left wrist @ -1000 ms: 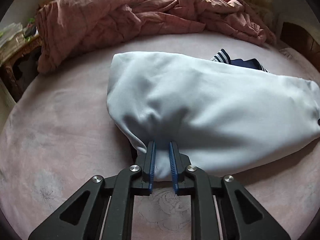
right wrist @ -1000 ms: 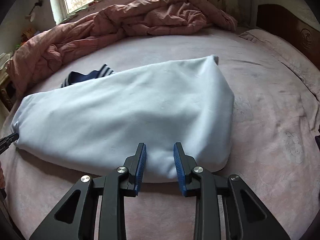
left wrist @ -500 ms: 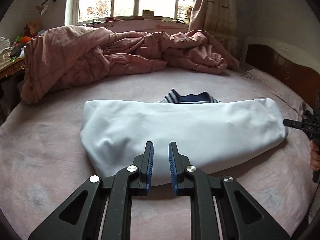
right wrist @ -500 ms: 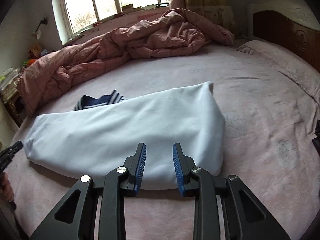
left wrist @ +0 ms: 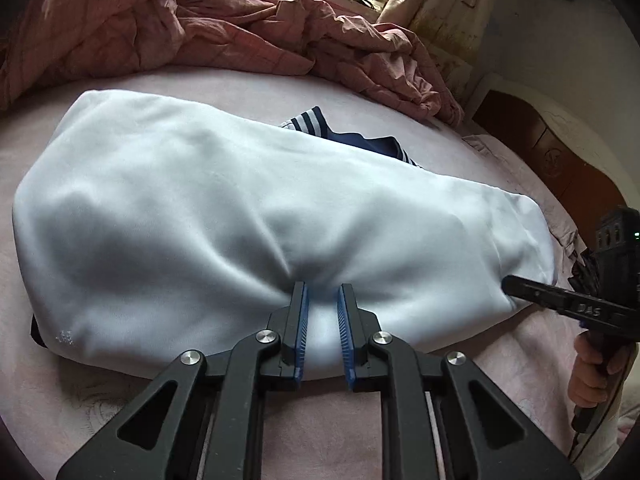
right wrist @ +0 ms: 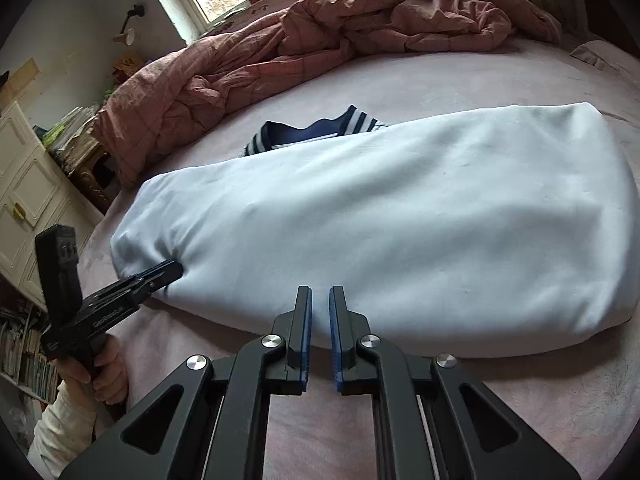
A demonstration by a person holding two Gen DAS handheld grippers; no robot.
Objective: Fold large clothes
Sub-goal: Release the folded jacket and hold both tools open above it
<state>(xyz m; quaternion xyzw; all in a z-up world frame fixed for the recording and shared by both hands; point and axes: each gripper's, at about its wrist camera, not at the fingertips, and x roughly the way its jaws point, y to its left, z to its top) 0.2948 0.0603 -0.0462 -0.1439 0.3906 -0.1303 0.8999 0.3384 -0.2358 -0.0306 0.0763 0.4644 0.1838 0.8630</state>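
Dropped closer since half a second earlier; left tool [left wrist: 322,292] pinched near hem of pale blue garment [left wrist: 248,216] lying folded on pink bed [right wrist: 440,76]; right tool [right wrist: 320,294] nearly closed, gripped nothing visible.

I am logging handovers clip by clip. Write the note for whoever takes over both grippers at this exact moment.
Left gripper: jaws around a bunched bit of the near edge of the pale blue garment; grip looks partial.
Right gripper: jaws nearly shut, at the garment's near edge; whether it grips cloth is unclear.
The garment lies folded into a long band across the pink bed, navy striped collar showing at the far edge.
Left to do: probably fold the band shorter and smooth it.
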